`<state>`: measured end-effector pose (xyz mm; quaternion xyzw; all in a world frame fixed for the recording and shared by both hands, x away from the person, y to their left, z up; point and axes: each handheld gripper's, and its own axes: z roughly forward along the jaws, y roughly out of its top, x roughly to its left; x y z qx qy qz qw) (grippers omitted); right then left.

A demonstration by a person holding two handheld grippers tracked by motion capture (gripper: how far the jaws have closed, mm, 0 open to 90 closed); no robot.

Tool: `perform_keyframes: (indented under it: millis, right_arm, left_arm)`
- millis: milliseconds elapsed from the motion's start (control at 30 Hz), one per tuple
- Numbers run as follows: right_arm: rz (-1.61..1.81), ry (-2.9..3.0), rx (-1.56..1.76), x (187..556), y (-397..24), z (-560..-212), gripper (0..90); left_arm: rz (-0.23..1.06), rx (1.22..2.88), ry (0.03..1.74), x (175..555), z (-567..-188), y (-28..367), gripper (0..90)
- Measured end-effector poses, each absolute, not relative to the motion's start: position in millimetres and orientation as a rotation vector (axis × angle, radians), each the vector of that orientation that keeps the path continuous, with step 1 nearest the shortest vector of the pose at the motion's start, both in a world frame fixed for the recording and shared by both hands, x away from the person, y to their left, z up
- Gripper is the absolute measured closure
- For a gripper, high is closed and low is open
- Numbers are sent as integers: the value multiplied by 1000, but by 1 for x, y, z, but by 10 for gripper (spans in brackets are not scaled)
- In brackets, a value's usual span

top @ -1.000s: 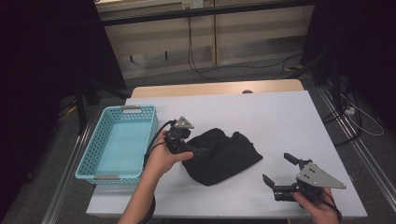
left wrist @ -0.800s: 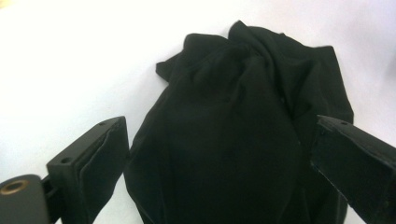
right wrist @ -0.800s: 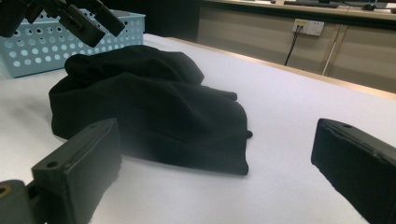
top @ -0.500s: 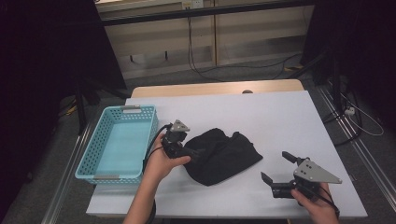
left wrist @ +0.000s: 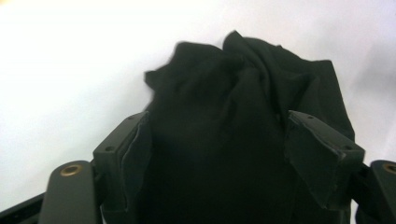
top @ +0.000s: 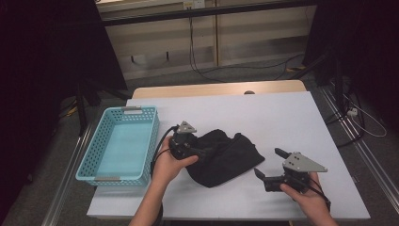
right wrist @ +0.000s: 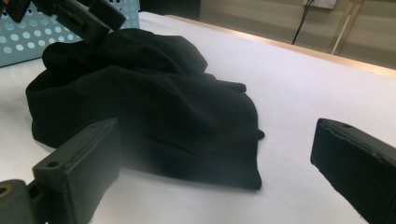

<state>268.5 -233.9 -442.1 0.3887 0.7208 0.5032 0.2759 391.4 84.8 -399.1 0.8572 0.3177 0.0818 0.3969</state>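
Resting low at the near right of the table [top: 301, 113], the right gripper [top: 268, 165] sits in the person's right hand [top: 306, 200] with its jaws spread wide and nothing between them. In the right gripper view those two black jaws frame bare white tabletop, and the near corner of the cloth [right wrist: 154, 107] lies just ahead of them, apart from both pads.

A little farther in, at the middle of the table, the black cloth [top: 226, 157] lies bunched in a loose heap, flatter toward its right edge and piled higher on its left. The left gripper [top: 202, 151], held in the left hand [top: 169, 165], points rightward into that raised left end. In the left gripper view the cloth [left wrist: 233, 116] fills the gap between the jaws: a thick fold runs up between the pads and seems to touch both, though the dark fabric against dark pads makes it hard to say whether they are pressing on it. The jaws have just been closing in on the fold, and they stand fairly wide around it. A cable loops from the gripper's back toward the person.

Left of that hand stands a blue basket [top: 91, 160], its perforated wall close beside the left gripper's cable; its corner also shows at the top left of the right gripper view, behind the left gripper [right wrist: 88, 16].

Beyond the cloth the white tabletop runs bare to a wooden strip [top: 211, 88] along the far edge.
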Motion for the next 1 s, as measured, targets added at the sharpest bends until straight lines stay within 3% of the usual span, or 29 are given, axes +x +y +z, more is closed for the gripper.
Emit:
perform_keyframes:
  millis: [133,233,300,400,767,833,967,1000]
  right_arm:
    - [1345,1970,1070,279,-224,-443,19]
    - [1339,2001,1071,286,-216,-445,19]
    - [1335,2034,1066,290,-210,-446,19]
    - [1331,2071,1065,298,-200,-447,18]
    - [1384,2133,1047,332,-162,-443,87]
    - [1383,2166,1030,335,-156,-445,201]
    - [1350,2253,1037,338,-148,-454,323]
    - [1320,2289,1039,338,-147,-456,404]
  left_arm:
    - [230,2193,830,396,-414,73,274]
    - [238,2203,876,398,-419,71,490]
    - [241,2202,912,399,-420,74,692]
    - [246,2158,959,401,-416,84,823]
    - [244,2043,1099,407,-401,130,833]
    - [273,2047,1113,407,-401,135,834]
    - [277,2049,1124,407,-400,140,845]
    - [281,2044,1124,406,-400,140,844]
